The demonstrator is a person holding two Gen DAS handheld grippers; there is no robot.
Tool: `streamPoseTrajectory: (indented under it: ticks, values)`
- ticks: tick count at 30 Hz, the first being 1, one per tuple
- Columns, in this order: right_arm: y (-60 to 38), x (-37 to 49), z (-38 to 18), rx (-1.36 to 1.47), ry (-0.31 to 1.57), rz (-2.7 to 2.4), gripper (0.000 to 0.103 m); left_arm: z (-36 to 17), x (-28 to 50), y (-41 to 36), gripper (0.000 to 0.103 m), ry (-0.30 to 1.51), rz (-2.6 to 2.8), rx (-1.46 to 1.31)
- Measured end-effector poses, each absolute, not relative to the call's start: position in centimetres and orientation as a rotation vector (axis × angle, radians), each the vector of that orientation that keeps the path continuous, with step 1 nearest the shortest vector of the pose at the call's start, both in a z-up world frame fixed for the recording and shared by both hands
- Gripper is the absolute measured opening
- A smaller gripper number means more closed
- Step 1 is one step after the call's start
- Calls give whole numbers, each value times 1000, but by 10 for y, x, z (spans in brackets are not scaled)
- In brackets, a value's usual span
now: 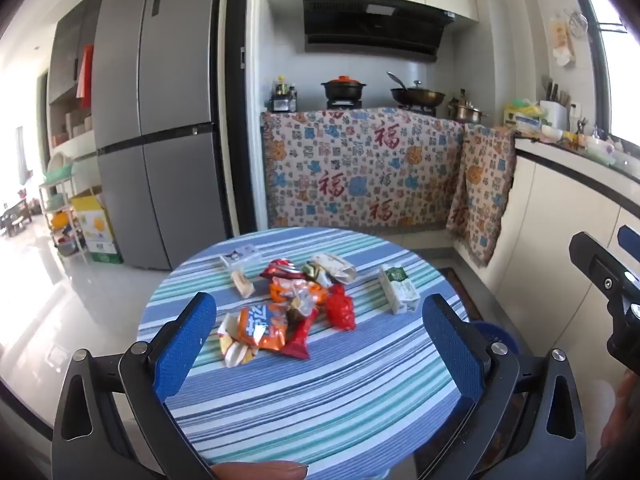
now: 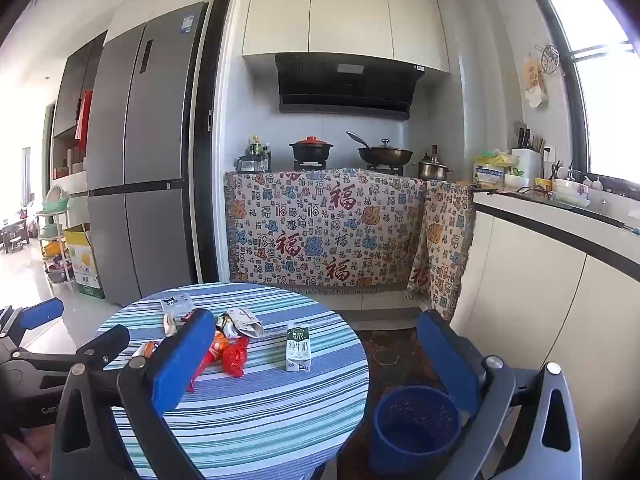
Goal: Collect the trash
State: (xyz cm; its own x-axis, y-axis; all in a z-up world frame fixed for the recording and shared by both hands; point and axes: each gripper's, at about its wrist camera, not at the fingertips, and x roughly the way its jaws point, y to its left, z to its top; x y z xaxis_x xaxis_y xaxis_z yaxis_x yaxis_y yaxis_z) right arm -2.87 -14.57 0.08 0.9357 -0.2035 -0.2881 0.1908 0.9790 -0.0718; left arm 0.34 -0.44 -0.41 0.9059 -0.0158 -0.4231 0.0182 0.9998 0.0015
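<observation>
Two grippers hover above a round table covered in a blue, green and white striped cloth; both are empty. Left gripper: blue-padded fingers spread wide, framing the trash pile from the near side, touching nothing. Right gripper: fingers likewise wide apart, left pad over the pile's left part, right pad over the floor beyond the table edge.

Trash sits near the middle of the table, toward the far side. Closest item is an orange snack packet with white lettering, lying over a crumpled white wrapper. A red wrapper lies just beside it on the right. A crumpled red plastic bag sits to the right of the heap. Behind it lie mixed orange and red wrappers and a folded white paper packet. A small beige bar-shaped wrapper and a clear plastic box lie at the far left. A green-and-white milk carton is set apart on the right; in the right wrist view it stands upright.

A blue bin stands on the floor just right of the table, its inside dark.

Background: grey refrigerator, stove counter draped in a patterned cloth.
</observation>
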Motion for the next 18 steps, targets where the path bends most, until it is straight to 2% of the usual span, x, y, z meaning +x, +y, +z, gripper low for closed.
streamPoseTrajectory:
  ticks: [18]
  values:
    - [-146,-28,1,-39,303,-218,103,-7,0,-9,103,440,-21,8]
